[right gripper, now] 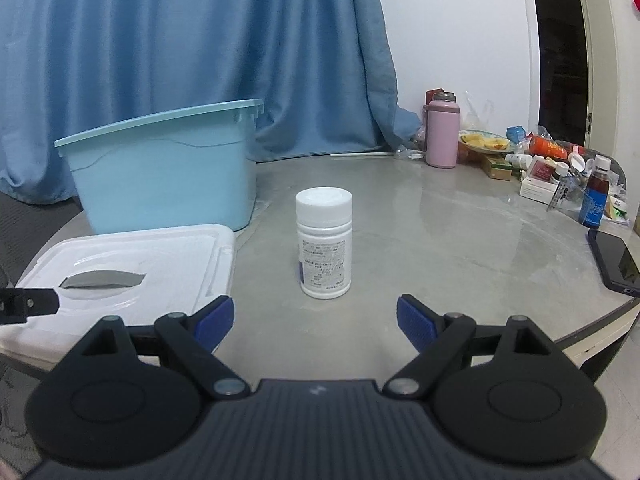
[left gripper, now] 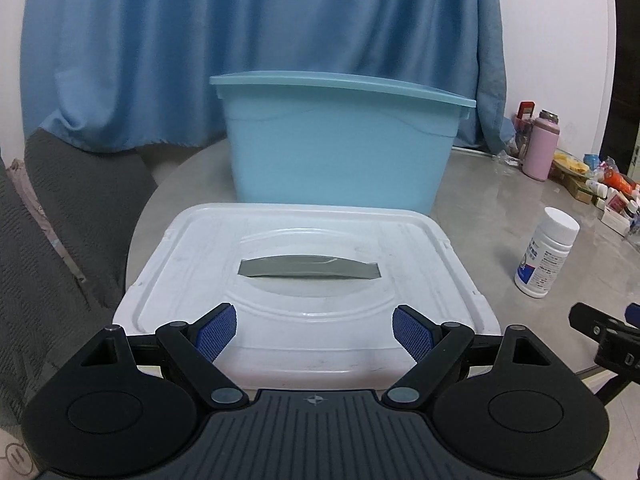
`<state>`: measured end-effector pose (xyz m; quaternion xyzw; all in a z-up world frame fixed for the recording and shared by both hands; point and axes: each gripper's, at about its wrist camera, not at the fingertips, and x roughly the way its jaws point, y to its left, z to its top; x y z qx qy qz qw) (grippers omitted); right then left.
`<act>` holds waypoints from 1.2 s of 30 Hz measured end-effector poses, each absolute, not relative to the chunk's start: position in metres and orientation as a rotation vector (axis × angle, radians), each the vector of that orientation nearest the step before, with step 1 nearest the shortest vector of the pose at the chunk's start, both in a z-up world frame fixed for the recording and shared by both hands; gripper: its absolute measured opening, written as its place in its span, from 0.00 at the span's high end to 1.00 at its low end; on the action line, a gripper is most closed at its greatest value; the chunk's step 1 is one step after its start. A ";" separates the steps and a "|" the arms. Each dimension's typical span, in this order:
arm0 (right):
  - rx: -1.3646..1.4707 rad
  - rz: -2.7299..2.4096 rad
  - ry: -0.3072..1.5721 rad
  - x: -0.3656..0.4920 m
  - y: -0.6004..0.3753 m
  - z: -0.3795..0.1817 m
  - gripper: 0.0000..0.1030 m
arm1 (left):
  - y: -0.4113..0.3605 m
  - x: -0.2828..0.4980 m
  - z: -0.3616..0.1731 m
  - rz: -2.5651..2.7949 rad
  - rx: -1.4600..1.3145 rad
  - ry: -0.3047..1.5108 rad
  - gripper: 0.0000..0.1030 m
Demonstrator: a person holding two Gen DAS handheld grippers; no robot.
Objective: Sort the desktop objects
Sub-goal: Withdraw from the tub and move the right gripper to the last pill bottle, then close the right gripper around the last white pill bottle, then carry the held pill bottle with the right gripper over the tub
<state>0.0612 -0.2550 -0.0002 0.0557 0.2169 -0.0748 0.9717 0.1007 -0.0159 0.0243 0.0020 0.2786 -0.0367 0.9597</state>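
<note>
A white pill bottle (right gripper: 324, 242) stands upright on the grey round table, right of a white box lid (right gripper: 132, 272) with a grey handle slot. A light blue plastic bin (right gripper: 164, 176) stands behind the lid. My right gripper (right gripper: 316, 322) is open and empty, just short of the bottle. My left gripper (left gripper: 315, 330) is open and empty over the near edge of the white lid (left gripper: 304, 268); the blue bin (left gripper: 340, 148) is straight behind it and the bottle (left gripper: 546, 254) is to the right. Part of the right gripper (left gripper: 608, 332) shows at the right edge.
A pink flask (right gripper: 442, 132), a plate of food (right gripper: 484, 142), boxes and small bottles (right gripper: 560, 172) crowd the table's far right. A dark phone (right gripper: 616, 264) lies at the right edge. A blue curtain (right gripper: 200, 40) hangs behind. A grey sofa (left gripper: 60, 220) is left.
</note>
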 end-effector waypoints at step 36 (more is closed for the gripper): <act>0.093 -0.190 0.466 0.151 -0.261 0.001 0.54 | -0.002 0.142 0.034 -0.069 0.012 0.561 0.15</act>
